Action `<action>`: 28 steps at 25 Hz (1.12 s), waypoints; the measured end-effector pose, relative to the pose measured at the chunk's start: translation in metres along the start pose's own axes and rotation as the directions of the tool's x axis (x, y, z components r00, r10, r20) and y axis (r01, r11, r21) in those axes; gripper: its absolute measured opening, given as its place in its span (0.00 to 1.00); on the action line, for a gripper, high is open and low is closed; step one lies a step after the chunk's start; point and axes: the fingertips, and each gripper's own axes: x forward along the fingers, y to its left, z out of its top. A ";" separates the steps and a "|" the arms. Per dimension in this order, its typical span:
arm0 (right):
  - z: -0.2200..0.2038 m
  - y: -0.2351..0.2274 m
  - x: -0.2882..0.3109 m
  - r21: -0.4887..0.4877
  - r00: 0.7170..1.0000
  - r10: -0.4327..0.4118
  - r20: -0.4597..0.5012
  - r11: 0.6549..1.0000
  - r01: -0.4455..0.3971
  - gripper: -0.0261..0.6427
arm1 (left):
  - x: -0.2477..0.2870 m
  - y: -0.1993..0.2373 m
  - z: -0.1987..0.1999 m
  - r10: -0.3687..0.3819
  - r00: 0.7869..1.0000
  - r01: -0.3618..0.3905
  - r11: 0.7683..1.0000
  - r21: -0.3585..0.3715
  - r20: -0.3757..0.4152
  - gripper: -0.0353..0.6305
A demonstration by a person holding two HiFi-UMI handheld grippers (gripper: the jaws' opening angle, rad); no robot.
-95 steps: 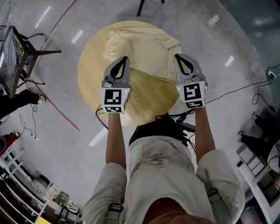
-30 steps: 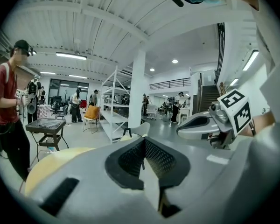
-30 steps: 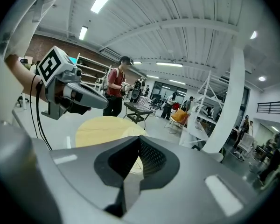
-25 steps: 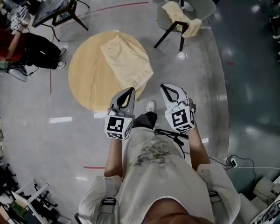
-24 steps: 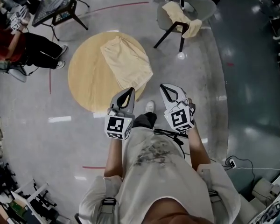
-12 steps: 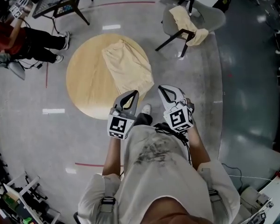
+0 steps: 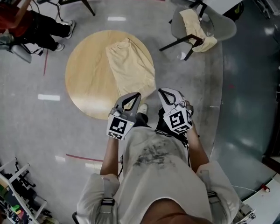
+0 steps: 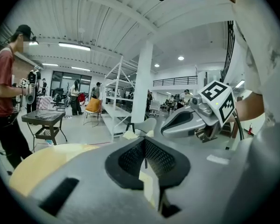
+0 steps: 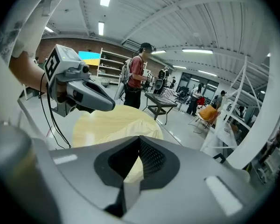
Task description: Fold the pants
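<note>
Polished grey floor of an open workshop hall surrounds a round wooden table (image 7: 84,80), taken as the landmark throughout. Head view: the pants (image 7: 130,69), cream and already folded into a compact bundle, lie on the right half of the table; their long axis runs from the table's far middle slantwise to its near right edge, with the narrower end farthest from the person and the broader end at that edge. Just off the near right edge, the left gripper (image 7: 136,96) and the right gripper (image 7: 161,92) are held side by side in front of the person's body, their tips aimed toward the table and neither touching the pants. Beyond the table to the right stands a grey chair (image 7: 224,27) with a cream cloth (image 7: 196,27) draped over it; beyond the table to the left stands a person in a red top (image 7: 11,20). Left gripper view: the jaws meet along a single seam with nothing between them; the table's pale edge shows low at left. Right gripper view: the jaws are likewise pressed together and empty, with the table and the pants lying ahead of them.
</note>
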 end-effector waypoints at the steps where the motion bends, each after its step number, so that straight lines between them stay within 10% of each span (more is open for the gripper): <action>1: 0.001 -0.002 0.004 0.001 1.000 0.014 0.002 1.000 -0.014 0.05 | 0.002 0.005 0.000 0.012 1.000 -0.012 1.000 -0.009 0.001 0.06; 17: -0.023 -0.034 0.060 -0.081 0.940 0.341 0.025 0.938 -0.338 0.05 | 0.044 0.046 -0.024 0.282 0.956 -0.289 0.953 -0.095 -0.082 0.06; 28: -0.052 -0.032 0.087 -0.216 0.862 0.507 -0.002 0.841 -0.496 0.05 | 0.050 0.054 -0.065 0.480 0.861 -0.503 0.852 -0.145 -0.167 0.06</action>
